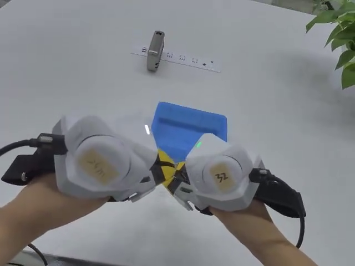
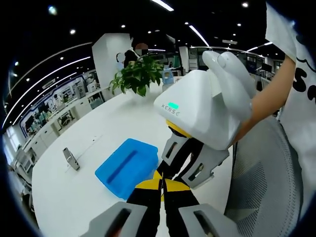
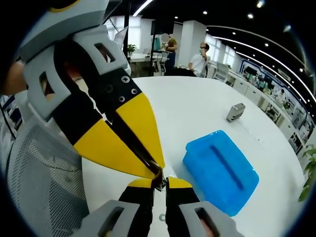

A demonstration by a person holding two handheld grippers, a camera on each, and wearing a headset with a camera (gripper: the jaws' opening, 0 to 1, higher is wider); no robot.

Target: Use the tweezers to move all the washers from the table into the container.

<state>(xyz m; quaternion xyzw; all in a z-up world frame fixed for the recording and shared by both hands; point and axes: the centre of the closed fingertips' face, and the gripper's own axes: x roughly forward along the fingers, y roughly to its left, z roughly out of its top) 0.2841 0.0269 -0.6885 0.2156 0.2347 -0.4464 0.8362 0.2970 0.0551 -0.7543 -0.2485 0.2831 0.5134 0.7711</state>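
Note:
The blue container (image 1: 188,130) lies on the white table just beyond both grippers; it shows as well in the left gripper view (image 2: 127,167) and the right gripper view (image 3: 220,170). My left gripper (image 1: 165,173) and right gripper (image 1: 173,177) point at each other, yellow tips meeting in front of the container. The left gripper (image 2: 162,185) has its jaws pressed together. The right gripper (image 3: 159,183) has its jaws nearly touching, with a small dark bit at the tips that I cannot identify. A tiny ring, perhaps a washer (image 3: 162,217), lies on the table under the right jaws.
A white power strip (image 1: 183,57) with a grey block (image 1: 155,50) on it lies at the far side of the table. Green plant leaves (image 1: 339,39) hang over the right edge. A mesh chair back (image 2: 266,187) stands behind the table's near edge.

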